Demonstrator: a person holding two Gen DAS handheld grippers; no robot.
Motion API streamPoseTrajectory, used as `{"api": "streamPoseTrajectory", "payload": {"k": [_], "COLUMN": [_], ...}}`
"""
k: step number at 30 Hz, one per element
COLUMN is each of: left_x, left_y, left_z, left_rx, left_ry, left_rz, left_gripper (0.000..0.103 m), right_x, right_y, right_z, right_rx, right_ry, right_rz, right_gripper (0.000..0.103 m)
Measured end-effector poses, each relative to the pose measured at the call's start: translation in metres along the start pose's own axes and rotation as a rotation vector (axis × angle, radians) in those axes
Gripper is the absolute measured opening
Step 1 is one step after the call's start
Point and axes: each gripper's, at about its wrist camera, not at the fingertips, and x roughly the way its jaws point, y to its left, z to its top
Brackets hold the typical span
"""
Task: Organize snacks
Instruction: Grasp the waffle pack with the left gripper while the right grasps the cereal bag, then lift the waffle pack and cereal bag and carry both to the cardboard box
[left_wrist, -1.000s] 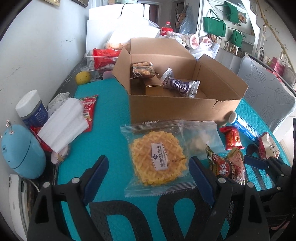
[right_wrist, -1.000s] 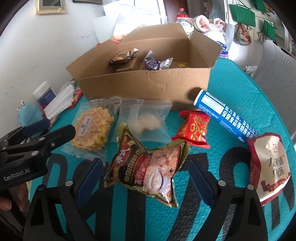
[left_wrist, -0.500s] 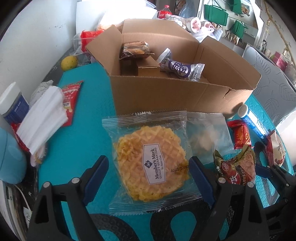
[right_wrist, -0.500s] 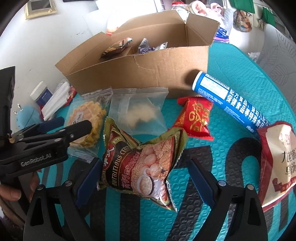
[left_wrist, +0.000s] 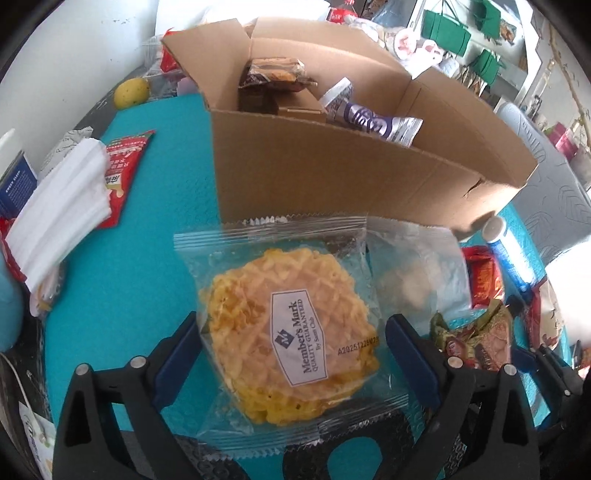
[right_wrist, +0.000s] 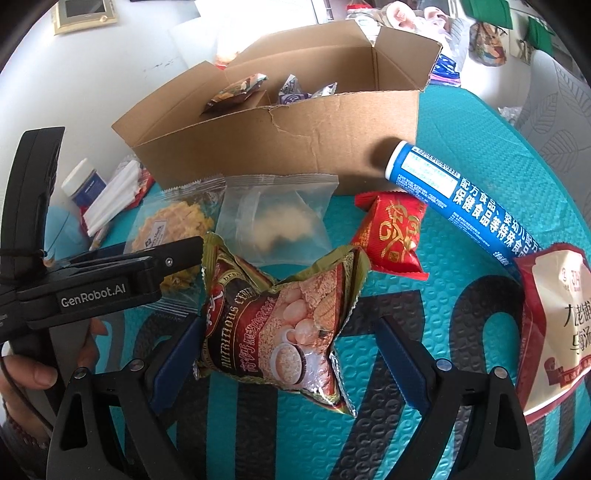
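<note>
left gripper (left_wrist: 291, 343): we're opening wide, straddling the waffle cookie pack (left_wrist: 288, 354), no squeeze yet
right gripper (right_wrist: 288, 354): spread around the cereal packet (right_wrist: 280, 317), nothing held
cardboard box (left_wrist: 332, 177): probably where they go

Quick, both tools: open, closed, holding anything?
Left tool: opening around the clear-wrapped round yellow waffle, not gripping.
Right tool: open, straddling the foil cereal packet.
</note>
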Motion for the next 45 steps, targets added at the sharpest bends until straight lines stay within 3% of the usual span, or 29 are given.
{"api": "streamPoseTrajectory", "payload": {"k": [4, 10, 12, 14, 16, 22, 35, 42, 45], "left_x": [0.009, 0.007, 0.004, 0.000, -0.004, -0.010, -0.034, -0.031, -0.032], "left_y": [-0.017, -0.013, -0.011, -0.010, -0.009, -0.014, -0.011, -0.022, -0.029], "left_z": [0.000, -0.005, -0.008, -0.012, -0.015, -0.025, -0.059, -0.069, -0.074], "left_rx": [0.117, 0.084, 0.090, 0.095, 0.101, 0.136, 0.159, 0.195, 0.198], "left_ry": [0.018, -0.019, -0.039, -0.040, -0.036, -0.013, 0.059, 0.023, -0.005], "left_rz": [0.077, 0.074, 0.079, 0.069, 0.064, 0.035, -0.063, 0.017, 0.033], "left_gripper": [0.099, 0.097, 0.088, 0.085, 0.085, 0.085, 0.085, 0.085, 0.087], "right_x": [0.001, 0.000, -0.001, -0.004, -0.007, -0.013, -0.042, -0.049, -0.046], "right_y": [0.001, 0.003, 0.001, -0.001, -0.001, 0.003, -0.012, -0.005, -0.002], "right_z": [0.000, -0.001, -0.001, -0.003, -0.003, -0.009, -0.040, -0.049, -0.048], "right_rx": [-0.006, -0.018, -0.011, -0.013, -0.019, -0.057, -0.050, -0.089, -0.104], "right_ry": [0.009, -0.005, -0.012, -0.020, -0.026, -0.034, 0.012, 0.030, 0.021], "right_rz": [-0.009, -0.017, -0.011, 0.001, 0.011, 0.004, 0.046, 0.041, 0.017], "right_gripper": [0.095, 0.095, 0.094, 0.089, 0.076, 0.069, 0.068, 0.069, 0.074]}}
